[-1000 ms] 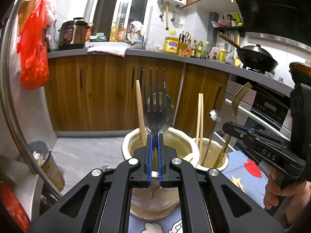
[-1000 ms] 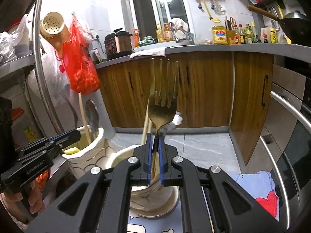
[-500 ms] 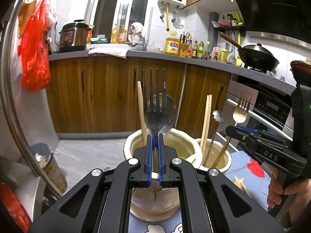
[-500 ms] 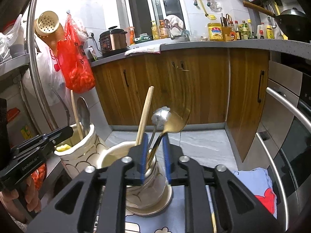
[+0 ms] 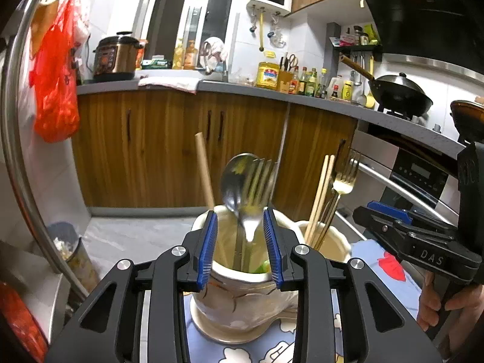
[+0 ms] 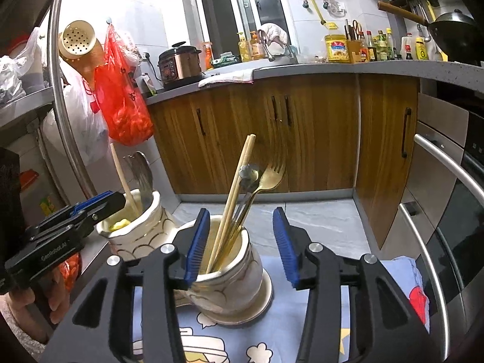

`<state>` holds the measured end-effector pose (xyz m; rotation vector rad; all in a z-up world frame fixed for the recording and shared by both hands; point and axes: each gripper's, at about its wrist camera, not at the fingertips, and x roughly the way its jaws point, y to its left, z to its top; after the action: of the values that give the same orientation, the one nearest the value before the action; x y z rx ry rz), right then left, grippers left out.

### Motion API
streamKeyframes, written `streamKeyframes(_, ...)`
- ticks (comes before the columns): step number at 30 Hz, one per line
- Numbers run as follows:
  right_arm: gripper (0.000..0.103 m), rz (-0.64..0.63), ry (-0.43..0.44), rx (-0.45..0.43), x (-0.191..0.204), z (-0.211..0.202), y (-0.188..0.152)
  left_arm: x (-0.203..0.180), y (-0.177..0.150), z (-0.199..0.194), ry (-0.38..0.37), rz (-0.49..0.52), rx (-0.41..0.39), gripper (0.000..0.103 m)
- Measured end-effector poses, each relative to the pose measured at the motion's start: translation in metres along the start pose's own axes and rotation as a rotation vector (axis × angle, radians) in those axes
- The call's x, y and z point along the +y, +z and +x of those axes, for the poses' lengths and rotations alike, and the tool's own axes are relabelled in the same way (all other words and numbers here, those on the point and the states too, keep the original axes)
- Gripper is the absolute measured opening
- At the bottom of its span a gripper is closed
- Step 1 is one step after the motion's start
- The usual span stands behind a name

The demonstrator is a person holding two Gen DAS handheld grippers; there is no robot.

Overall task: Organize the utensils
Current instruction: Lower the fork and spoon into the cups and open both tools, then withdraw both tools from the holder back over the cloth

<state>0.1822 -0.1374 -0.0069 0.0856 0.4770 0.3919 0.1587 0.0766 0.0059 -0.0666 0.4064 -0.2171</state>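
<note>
My left gripper [image 5: 240,243] is open above a cream ceramic holder [image 5: 242,296]. A silver fork [image 5: 260,181], blurred, leans in that holder beside a silver spoon [image 5: 234,181] and a wooden chopstick [image 5: 204,169]. My right gripper [image 6: 240,243] is open wide above a second cream holder [image 6: 233,281]. That one holds a gold fork [image 6: 270,177], a pair of wooden chopsticks [image 6: 236,187] and a small spoon [image 6: 249,172]. Each gripper also shows from the side in the other view: the right one [image 5: 414,239], the left one [image 6: 60,227].
Both holders stand on a blue cartoon-print cloth [image 6: 272,332]. Wooden cabinets [image 6: 272,127] under a grey counter run behind. An oven front [image 6: 447,199] is on the right. A red bag [image 6: 124,99] hangs left. A bin [image 5: 71,248] stands on the floor.
Both grippers have opened. The left one let go of the silver fork, which dropped into its holder. The right one opened wider, its gold fork resting in the second holder.
</note>
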Motion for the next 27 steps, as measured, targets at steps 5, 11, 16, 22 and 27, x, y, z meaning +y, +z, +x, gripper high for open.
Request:
streamKeyframes(5,0.059,-0.012,0.006,0.003,-0.001,-0.015,0.002,-0.006,0.01,-0.014,0.0,0.007,-0.015,0.06)
streamKeyframes(11,0.083,-0.023,0.008,-0.004,-0.007,-0.046,0.002,-0.024,0.017,-0.042,0.016,0.044,-0.023,0.087)
streamKeyframes(16,0.097,-0.03,-0.017,-0.01,-0.014,-0.07,0.001,-0.043,0.014,-0.062,0.027,0.103,0.006,0.093)
streamKeyframes(22,0.098,-0.036,-0.093,-0.012,-0.027,-0.097,-0.009,-0.055,0.001,-0.069,0.042,0.099,0.082,0.095)
streamKeyframes(27,0.098,-0.02,-0.149,0.037,-0.049,-0.107,-0.026,-0.064,-0.024,-0.064,0.018,0.086,0.164,0.095)
